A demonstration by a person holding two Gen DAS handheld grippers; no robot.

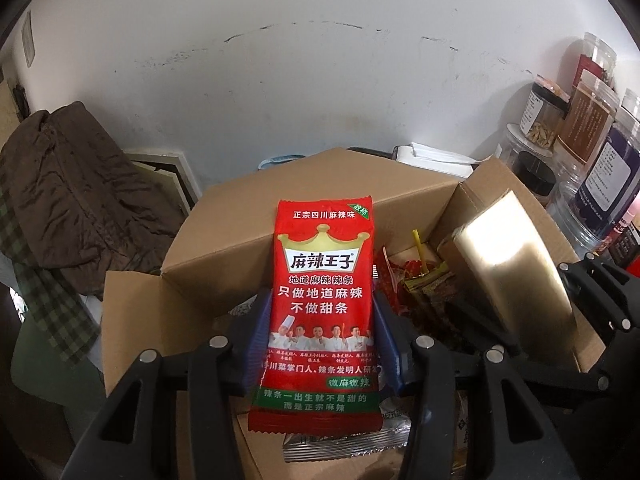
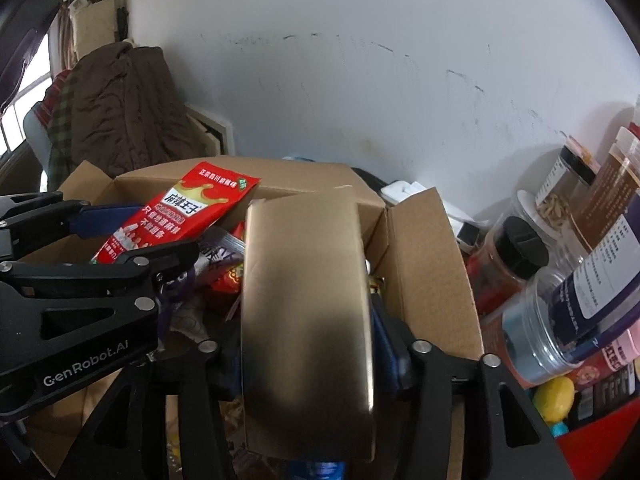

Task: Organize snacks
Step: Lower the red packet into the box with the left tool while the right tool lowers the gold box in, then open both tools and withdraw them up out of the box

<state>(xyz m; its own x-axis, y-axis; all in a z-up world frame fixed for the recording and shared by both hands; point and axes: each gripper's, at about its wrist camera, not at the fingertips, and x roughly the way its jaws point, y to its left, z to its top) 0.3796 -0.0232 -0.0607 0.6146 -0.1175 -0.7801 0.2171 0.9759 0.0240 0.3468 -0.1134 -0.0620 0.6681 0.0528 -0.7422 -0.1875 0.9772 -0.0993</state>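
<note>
My left gripper is shut on a red spicy-strip snack packet, held upright over an open cardboard box. The packet also shows in the right wrist view, with the left gripper beside it. My right gripper is shut on a shiny gold packet, held over the same box; the gold packet shows at the right in the left wrist view. Several loose snack wrappers lie inside the box.
Clear plastic jars and a red tub of small items stand right of the box. A brown jacket hangs over a chair at the left. A scuffed white wall is behind the box.
</note>
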